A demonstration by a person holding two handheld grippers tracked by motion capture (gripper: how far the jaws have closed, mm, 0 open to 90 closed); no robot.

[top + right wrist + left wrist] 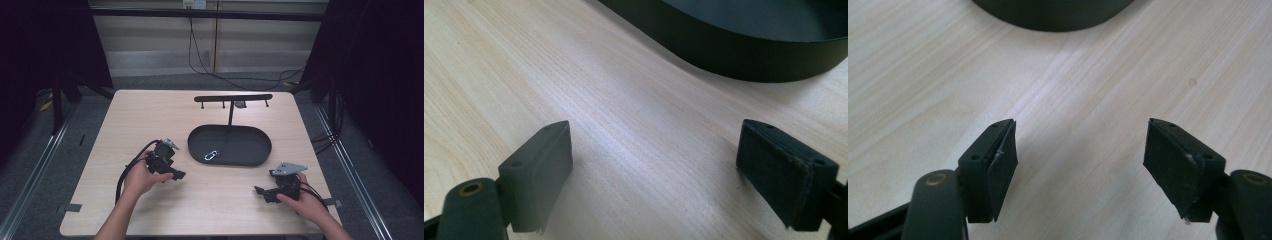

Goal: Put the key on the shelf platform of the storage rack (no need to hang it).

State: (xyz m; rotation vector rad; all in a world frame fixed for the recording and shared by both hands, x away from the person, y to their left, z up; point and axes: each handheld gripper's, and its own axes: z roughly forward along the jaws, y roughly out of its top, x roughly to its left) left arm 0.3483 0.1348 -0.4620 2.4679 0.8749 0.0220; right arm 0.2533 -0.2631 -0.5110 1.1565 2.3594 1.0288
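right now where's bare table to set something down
Bare wood lies between the left gripper and right gripper, in front of the black oval tray, plus the far left corner. Crowded: the tray's middle, holding a small metal clip.

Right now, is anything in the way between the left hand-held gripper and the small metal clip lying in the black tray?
Only the tray's own low rim. The left hand-held gripper, jaws open, sits on bare wood left of the tray; the clip lies inside near the front, so the gripper must come over the rim.

Black oval tray (pixel 252 156) on pale wood-grain table (pixel 130 120)
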